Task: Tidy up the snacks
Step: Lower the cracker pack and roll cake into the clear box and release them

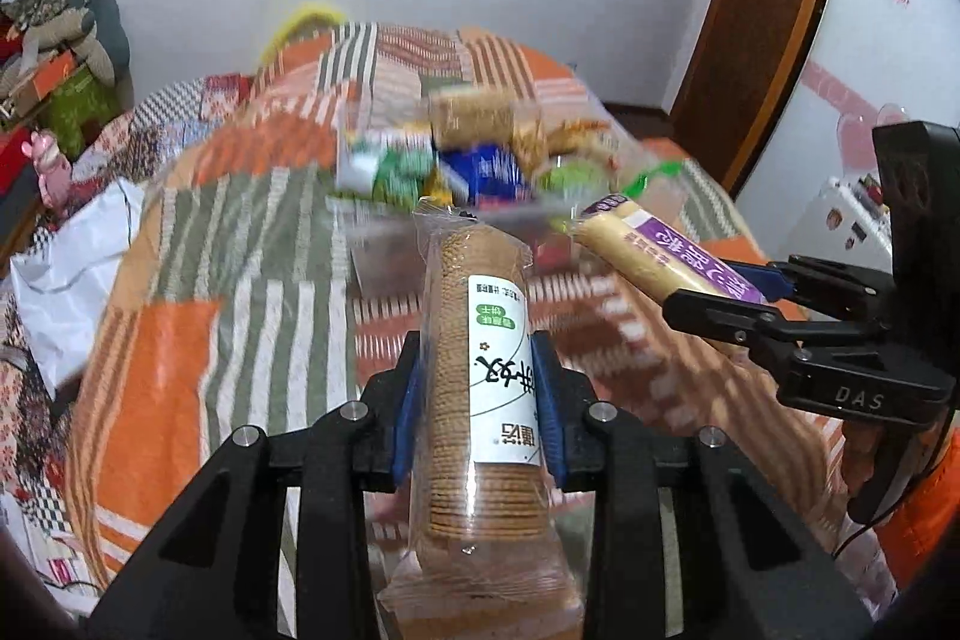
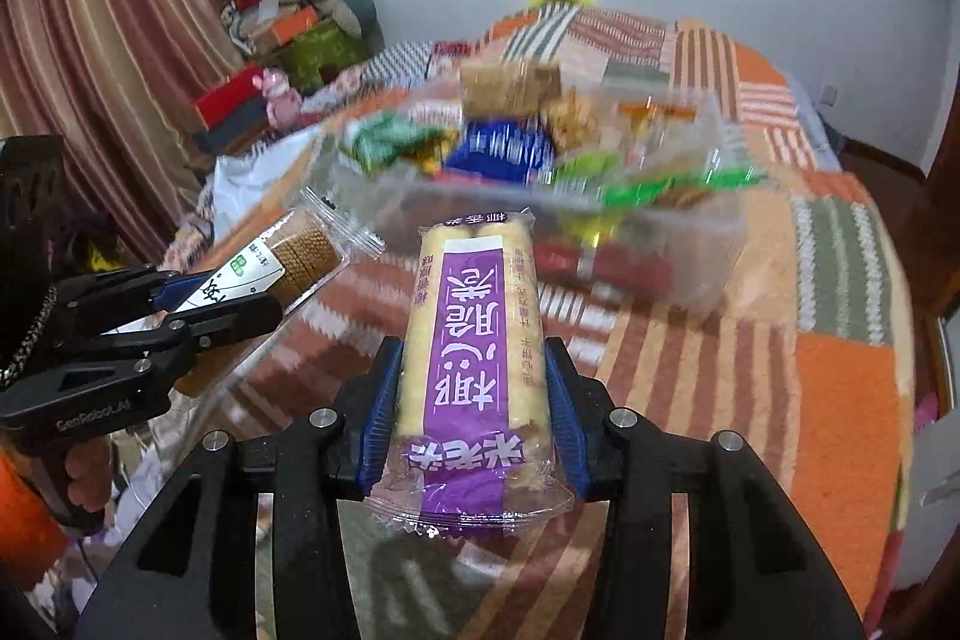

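My left gripper (image 1: 478, 394) is shut on a clear pack of round brown biscuits with a white label (image 1: 480, 340), held above the bed. It also shows in the right wrist view (image 2: 288, 259). My right gripper (image 2: 474, 412) is shut on a purple-labelled pack of pale wafer rolls (image 2: 471, 328), also seen at the right of the left wrist view (image 1: 654, 250). Ahead of both lies a clear plastic box (image 2: 690, 244) filled with mixed snack packs, blurred; it also shows in the left wrist view (image 1: 372, 256).
An orange, green and white patchwork blanket (image 1: 180, 328) covers the bed. A white plastic bag (image 1: 66, 256) lies at its left edge. Boxes and clothes (image 2: 282, 16) pile at the far left by a striped curtain (image 2: 102, 10). A brown door (image 1: 762, 10) stands at the right.
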Available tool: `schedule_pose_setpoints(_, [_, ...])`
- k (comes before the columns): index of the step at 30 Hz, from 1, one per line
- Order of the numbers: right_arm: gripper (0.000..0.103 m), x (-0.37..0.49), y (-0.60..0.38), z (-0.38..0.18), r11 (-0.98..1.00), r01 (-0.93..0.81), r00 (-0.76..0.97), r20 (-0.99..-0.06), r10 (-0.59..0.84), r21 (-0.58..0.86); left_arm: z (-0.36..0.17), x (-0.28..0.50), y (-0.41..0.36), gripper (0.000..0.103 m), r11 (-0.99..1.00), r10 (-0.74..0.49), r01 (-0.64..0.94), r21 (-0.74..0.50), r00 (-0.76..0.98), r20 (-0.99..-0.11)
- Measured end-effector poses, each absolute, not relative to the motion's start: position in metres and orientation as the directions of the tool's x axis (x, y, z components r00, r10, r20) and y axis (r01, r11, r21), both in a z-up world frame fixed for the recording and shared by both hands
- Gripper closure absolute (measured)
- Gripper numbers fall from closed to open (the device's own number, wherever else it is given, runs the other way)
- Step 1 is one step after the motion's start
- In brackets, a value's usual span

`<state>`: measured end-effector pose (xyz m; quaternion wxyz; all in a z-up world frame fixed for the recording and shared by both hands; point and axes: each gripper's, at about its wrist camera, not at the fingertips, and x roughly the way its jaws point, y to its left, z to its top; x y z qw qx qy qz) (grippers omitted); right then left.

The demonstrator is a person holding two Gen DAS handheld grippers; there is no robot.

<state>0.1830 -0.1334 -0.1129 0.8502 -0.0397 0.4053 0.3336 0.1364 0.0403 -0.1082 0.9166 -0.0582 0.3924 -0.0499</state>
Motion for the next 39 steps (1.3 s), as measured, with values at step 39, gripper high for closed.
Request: schedule_pose_setpoints(39, [0.061, 0.297, -0.107, -0.107, 0.868, -0.454, 0.572, -0.681, 0.456, 0.200, -0.111, 0.298, 0.071, 0.069, 0.979, -0.037, -0.115, -0.166, 0.707, -0.706])
